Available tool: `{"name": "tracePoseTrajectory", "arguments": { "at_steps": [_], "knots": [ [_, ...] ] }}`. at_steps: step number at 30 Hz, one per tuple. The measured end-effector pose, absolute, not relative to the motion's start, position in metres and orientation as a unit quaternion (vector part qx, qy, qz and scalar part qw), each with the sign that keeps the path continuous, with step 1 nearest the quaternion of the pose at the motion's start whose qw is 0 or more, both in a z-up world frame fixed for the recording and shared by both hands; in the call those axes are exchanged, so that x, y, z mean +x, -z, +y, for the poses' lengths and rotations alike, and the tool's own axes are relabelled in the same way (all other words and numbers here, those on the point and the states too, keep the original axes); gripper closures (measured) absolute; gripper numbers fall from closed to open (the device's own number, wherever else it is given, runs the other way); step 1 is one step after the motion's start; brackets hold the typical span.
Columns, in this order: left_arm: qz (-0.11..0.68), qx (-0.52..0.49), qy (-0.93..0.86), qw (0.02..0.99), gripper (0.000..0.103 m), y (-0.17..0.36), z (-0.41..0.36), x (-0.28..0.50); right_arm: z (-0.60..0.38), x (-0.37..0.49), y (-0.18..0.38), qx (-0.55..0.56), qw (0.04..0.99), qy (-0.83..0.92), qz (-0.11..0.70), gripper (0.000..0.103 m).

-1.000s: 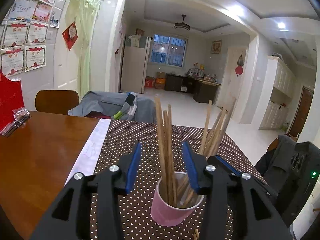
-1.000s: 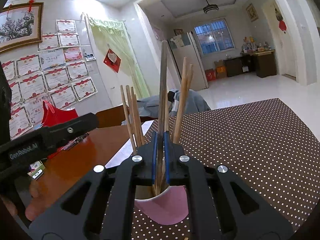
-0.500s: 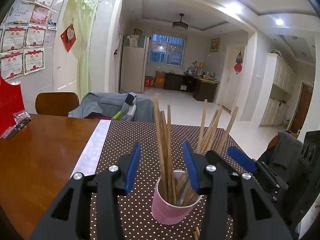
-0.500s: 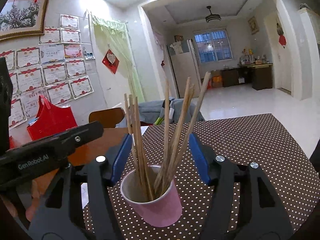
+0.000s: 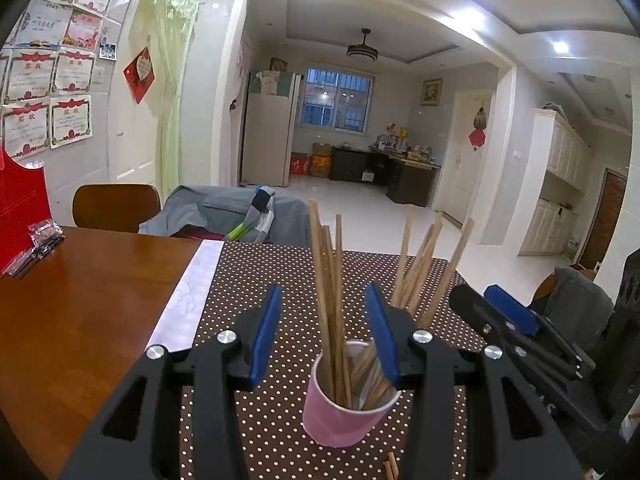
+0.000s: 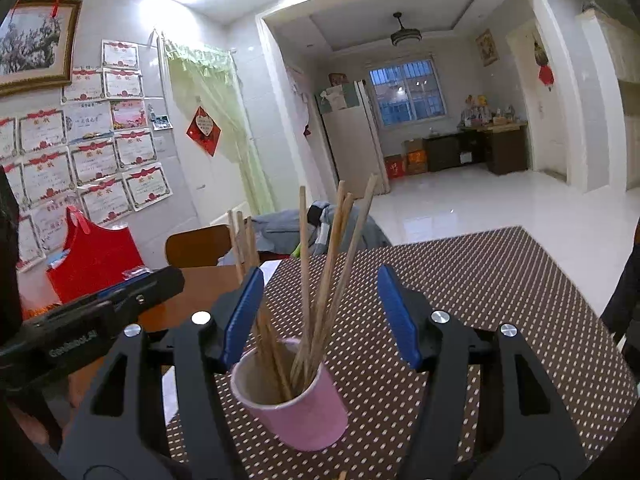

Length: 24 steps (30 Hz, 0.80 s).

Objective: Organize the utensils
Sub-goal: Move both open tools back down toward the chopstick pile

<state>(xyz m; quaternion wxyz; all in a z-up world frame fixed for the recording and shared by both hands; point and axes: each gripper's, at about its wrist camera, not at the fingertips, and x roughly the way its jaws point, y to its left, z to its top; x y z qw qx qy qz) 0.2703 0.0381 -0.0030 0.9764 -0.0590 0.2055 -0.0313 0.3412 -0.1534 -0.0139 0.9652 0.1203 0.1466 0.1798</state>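
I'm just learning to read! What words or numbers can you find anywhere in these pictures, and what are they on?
"GenRobot.AI": faintly, on the side of the left hand-held gripper, seen from the right wrist; blurred.
Certificates on the wall: red headings and small print, too blurred to read.
Red diamond hanging: characters too small to read.
Pink cup and chopsticks: no writing.

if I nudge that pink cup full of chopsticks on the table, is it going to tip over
Probably easily. The pink cup looks like thin paper, so likely light. The chopsticks stand far above its rim and lean outward, which puts weight high. The dotted tablecloth may grip its base, so a push up high would likely tip rather than slide it.
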Motion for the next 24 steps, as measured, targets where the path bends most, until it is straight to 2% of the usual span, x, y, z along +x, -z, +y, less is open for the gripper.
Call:
{"name": "tracePoseTrajectory", "arguments": {
  "at_steps": [8, 10, 13, 24],
  "knots": [
    [0.225, -0.05, 0.044, 0.972, 0.059, 0.004, 0.032, 0.242, -0.163, 0.313, 0.02, 0.115, 0.96, -0.184, 0.177, 0.044],
    [0.23, -0.044, 0.044, 0.971, 0.053, 0.007, 0.03, 0.231, -0.162, 0.304, 0.023, 0.105, 0.959, -0.181, 0.19, 0.043],
    [0.238, -0.035, 0.042, 0.97, 0.049, 0.013, 0.027, 0.216, -0.159, 0.293, 0.028, 0.091, 0.957, -0.178, 0.208, 0.041],
    [0.292, -0.021, 0.05, 0.955, 0.049, 0.053, 0.019, 0.179, -0.149, 0.262, 0.088, 0.007, 0.933, -0.146, 0.328, 0.041]
  ]
}}
